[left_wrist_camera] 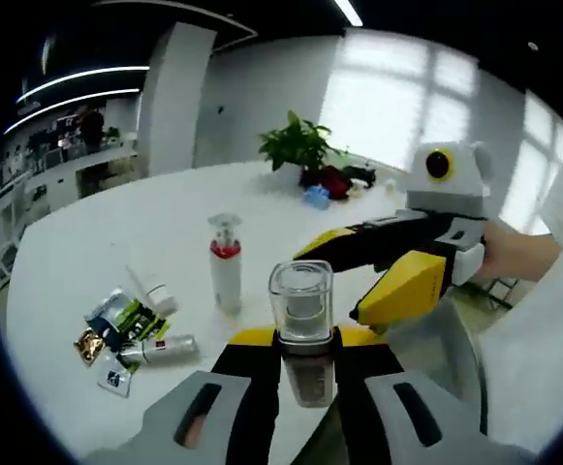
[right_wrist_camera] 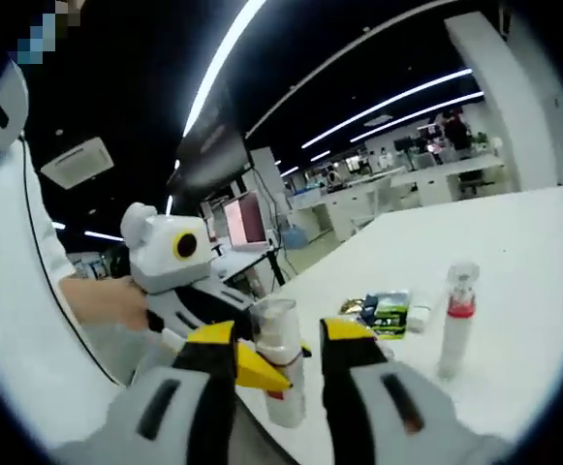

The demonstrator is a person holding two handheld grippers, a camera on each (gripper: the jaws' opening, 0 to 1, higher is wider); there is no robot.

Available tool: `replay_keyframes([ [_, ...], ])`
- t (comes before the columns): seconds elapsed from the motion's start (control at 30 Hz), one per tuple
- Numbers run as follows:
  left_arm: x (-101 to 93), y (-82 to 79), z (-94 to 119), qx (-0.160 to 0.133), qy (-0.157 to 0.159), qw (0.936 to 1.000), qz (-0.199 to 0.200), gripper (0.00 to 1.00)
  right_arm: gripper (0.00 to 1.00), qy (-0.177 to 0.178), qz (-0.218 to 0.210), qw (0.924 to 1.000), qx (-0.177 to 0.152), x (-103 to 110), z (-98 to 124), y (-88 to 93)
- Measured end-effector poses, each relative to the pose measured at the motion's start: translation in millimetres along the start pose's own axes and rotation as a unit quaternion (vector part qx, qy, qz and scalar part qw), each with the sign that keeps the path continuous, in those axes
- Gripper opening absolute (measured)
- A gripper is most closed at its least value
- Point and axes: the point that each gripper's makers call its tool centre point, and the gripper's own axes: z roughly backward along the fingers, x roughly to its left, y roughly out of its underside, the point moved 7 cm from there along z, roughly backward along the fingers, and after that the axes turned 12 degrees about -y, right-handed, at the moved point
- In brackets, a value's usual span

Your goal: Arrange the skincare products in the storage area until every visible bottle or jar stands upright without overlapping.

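Square clear-capped bottle (left_wrist_camera: pixel 301 320) between yellow-tipped left hand-held gripper (left_wrist_camera: pixel 303 341)

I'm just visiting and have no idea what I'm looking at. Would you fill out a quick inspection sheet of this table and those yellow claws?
Surface: white table, mostly bare.
Job's things: clear-capped bottle held between the left gripper's jaws; red-collared pump bottle standing upright, apart from the rest.
Clutter: heap of tubes and sachets lying flat and overlapping.
Grippers: left shut on the clear-capped bottle; right gripper has its jaws on either side of the same bottle, contact unclear.
Cables: nothing seen.
Surroundings: potted plant at the table's far edge, bright window, office desks behind.
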Motion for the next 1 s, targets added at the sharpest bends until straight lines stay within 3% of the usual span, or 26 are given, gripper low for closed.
replay_keyframes([
  [0.2,-1.3,1.9,1,0.014,0.028,0.9983,-0.050,0.17,0.33,-0.014,-0.005,0.9999,0.006,0,-5,3.6],
  [0.33,-1.0,1.3,1,0.018,0.039,0.9975,-0.056,0.17,0.31,-0.023,0.002,0.9995,0.020,0,-8,6.6],
  [0.5,-4.1,2.5,-1,0.024,0.057,0.9955,-0.072,0.18,0.24,-0.032,-0.001,0.9994,0.015,0,-10,6.9],
  [0.7,-5.2,0.2,-5,0.010,0.073,0.9957,-0.056,0.18,0.21,-0.014,0.010,0.9998,0.005,-2,-6,4.1],
  [0.83,-6.0,-2.6,-9,-0.008,0.074,0.9934,-0.087,0.19,0.21,0.001,0.032,0.9994,0.011,-2,-5,1.1],
  [1.0,-5.3,0.5,-15,-0.005,0.067,0.9921,-0.106,0.20,0.21,0.020,0.055,0.9980,0.026,-4,-7,1.2],
])
